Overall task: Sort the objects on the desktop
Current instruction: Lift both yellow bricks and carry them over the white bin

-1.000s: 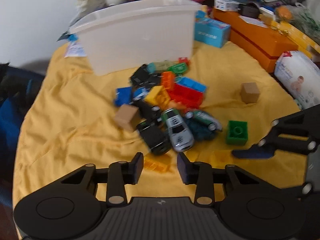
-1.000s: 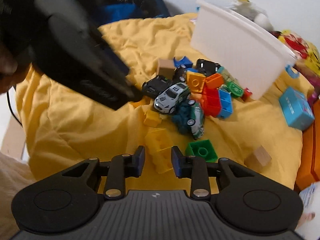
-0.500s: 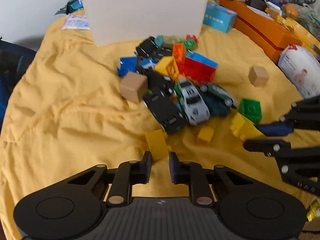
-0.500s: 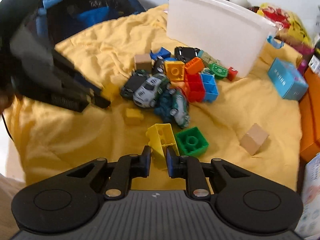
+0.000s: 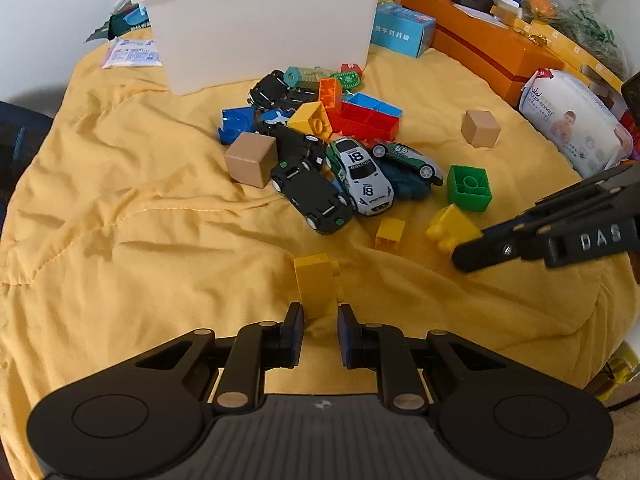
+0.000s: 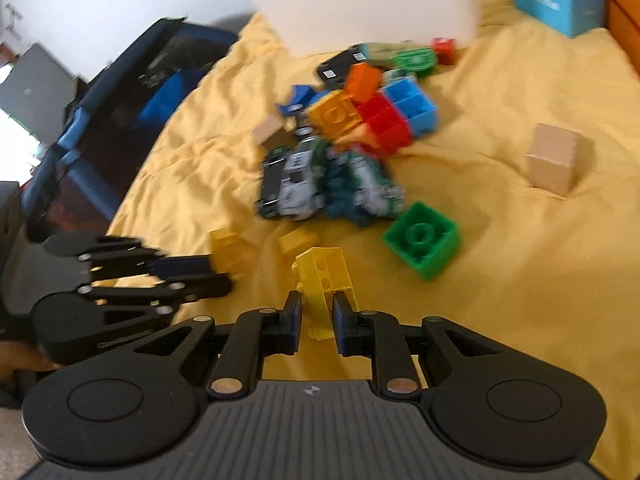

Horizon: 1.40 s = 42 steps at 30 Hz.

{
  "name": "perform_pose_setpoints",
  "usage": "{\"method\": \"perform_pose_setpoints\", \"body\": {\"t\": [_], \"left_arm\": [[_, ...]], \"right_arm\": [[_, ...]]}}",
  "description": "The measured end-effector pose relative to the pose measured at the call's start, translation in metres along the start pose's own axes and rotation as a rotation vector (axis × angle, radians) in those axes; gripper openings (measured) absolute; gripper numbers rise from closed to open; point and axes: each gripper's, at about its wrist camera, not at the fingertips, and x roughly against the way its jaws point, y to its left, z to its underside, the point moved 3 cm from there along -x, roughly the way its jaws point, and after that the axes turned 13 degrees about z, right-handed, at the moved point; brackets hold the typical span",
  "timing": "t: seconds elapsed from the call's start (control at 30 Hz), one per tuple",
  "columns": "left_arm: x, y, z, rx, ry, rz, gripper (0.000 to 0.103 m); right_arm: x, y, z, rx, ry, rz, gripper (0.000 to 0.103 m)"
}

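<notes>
Here, hollow yellow brick [image 6: 320, 280] – open underside, round holes

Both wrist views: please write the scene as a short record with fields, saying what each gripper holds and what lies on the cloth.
surface: yellow cloth
left gripper: shut on a yellow brick
right gripper: shut on a hollow yellow brick
loose yellow piece: small yellow brick on the cloth between the two grippers
nearby: green brick, beside the hollow yellow brick
pile: toy cars, among them a white car, and coloured bricks
container: white bin, behind the pile
wooden cubes: two, one at the pile, one apart
</notes>
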Motion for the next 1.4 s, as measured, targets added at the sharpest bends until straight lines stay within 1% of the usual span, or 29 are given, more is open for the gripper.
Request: {"method": "perform_pose_setpoints", "body": {"t": [0.07, 0.1, 0.13, 0.2, 0.23, 0.27, 0.4, 0.47, 0.5, 0.53, 0.57, 0.6, 0.67, 0.73, 0.8, 0.83, 0.93, 0.97, 1.03, 1.07, 1.1, 1.13, 1.17, 1.23, 1.33, 1.37, 1.4], "left_arm": [[0.002, 0.001, 0.001, 0.0, -0.006, -0.001, 0.021], [0.003, 0.002, 0.001, 0.001, -0.006, -0.005, 0.021], [0.003, 0.002, 0.001, 0.001, -0.002, -0.009, 0.022], [0.004, 0.003, 0.002, 0.001, 0.0, -0.008, 0.023], [0.005, 0.002, 0.002, 0.002, -0.004, -0.013, 0.023], [0.007, 0.001, 0.003, -0.001, -0.009, -0.013, 0.023], [0.009, -0.001, 0.005, 0.008, -0.016, -0.02, 0.023], [0.011, -0.003, 0.005, 0.005, -0.027, -0.016, 0.023], [0.012, -0.005, 0.004, -0.001, -0.034, -0.025, 0.023], [0.013, -0.008, 0.003, -0.016, -0.041, -0.036, 0.023], [0.013, -0.011, 0.001, -0.031, -0.046, -0.047, 0.023], [0.014, -0.014, 0.0, -0.048, -0.051, -0.058, 0.023], [0.015, -0.018, -0.002, -0.069, -0.058, -0.063, 0.023], [0.013, -0.019, -0.003, -0.071, -0.056, -0.068, 0.023], [0.011, -0.019, -0.005, -0.07, -0.056, -0.059, 0.023], [0.01, -0.021, -0.005, -0.076, -0.055, -0.052, 0.023], [0.003, -0.026, -0.006, -0.105, -0.036, -0.074, 0.024], [-0.001, -0.025, -0.006, -0.11, -0.027, -0.083, 0.024], [-0.006, -0.023, -0.005, -0.142, -0.032, -0.13, 0.026], [-0.008, -0.021, -0.006, -0.153, -0.015, -0.15, 0.026], [-0.009, -0.016, -0.007, -0.142, 0.001, -0.155, 0.022], [-0.011, -0.011, -0.006, -0.119, 0.017, -0.133, 0.018], [-0.011, -0.007, -0.004, -0.105, 0.025, -0.113, 0.018], [-0.009, -0.007, 0.0, -0.125, 0.02, -0.114, 0.018], [-0.01, -0.01, 0.002, -0.14, 0.017, -0.129, 0.018], [-0.009, -0.01, 0.002, -0.141, 0.018, -0.132, 0.018], [-0.009, -0.01, 0.002, -0.141, 0.018, -0.132, 0.018]], "right_arm": [[0.003, -0.006, 0.0, -0.013, -0.007, 0.013, 0.028], [0.007, -0.006, 0.0, 0.006, -0.024, 0.039, 0.031], [0.012, -0.005, 0.002, 0.051, -0.053, 0.084, 0.035], [0.021, -0.001, 0.008, 0.154, -0.111, 0.166, 0.037], [0.024, 0.001, 0.011, 0.191, -0.13, 0.189, 0.04], [0.027, 0.001, 0.014, 0.218, -0.14, 0.206, 0.042], [0.03, 0.006, 0.029, 0.344, -0.17, 0.302, 0.042], [0.032, 0.014, 0.032, 0.396, -0.203, 0.306, 0.042], [0.034, 0.019, 0.033, 0.418, -0.225, 0.3, 0.042], [0.036, 0.024, 0.033, 0.441, -0.242, 0.292, 0.039], [0.035, 0.03, 0.032, 0.474, -0.248, 0.285, 0.031], [0.033, 0.036, 0.033, 0.51, -0.243, 0.281, 0.027], [0.028, 0.046, 0.034, 0.581, -0.241, 0.291, 0.024], [0.021, 0.049, 0.034, 0.615, -0.233, 0.337, 0.023], [0.014, 0.048, 0.033, 0.664, -0.247, 0.392, 0.023], [0.011, 0.048, 0.032, 0.682, -0.248, 0.406, 0.024], [0.009, 0.044, 0.023, 0.681, -0.243, 0.373, 0.024], [0.008, 0.045, 0.023, 0.693, -0.245, 0.371, 0.026], [0.006, 0.047, 0.025, 0.732, -0.246, 0.375, 0.028], [0.007, 0.047, 0.025, 0.727, -0.243, 0.374, 0.028], [0.009, 0.046, 0.024, 0.706, -0.241, 0.368, 0.027], [0.013, 0.045, 0.023, 0.678, -0.243, 0.356, 0.026], [0.017, 0.044, 0.022, 0.66, -0.246, 0.343, 0.027], [0.022, 0.044, 0.026, 0.673, -0.257, 0.342, 0.029], [0.014, 0.042, 0.032, 0.719, -0.246, 0.375, 0.028], [0.014, 0.042, 0.034, 0.733, -0.258, 0.388, 0.027], [0.019, 0.043, 0.036, 0.743, -0.29, 0.399, 0.027]]}}
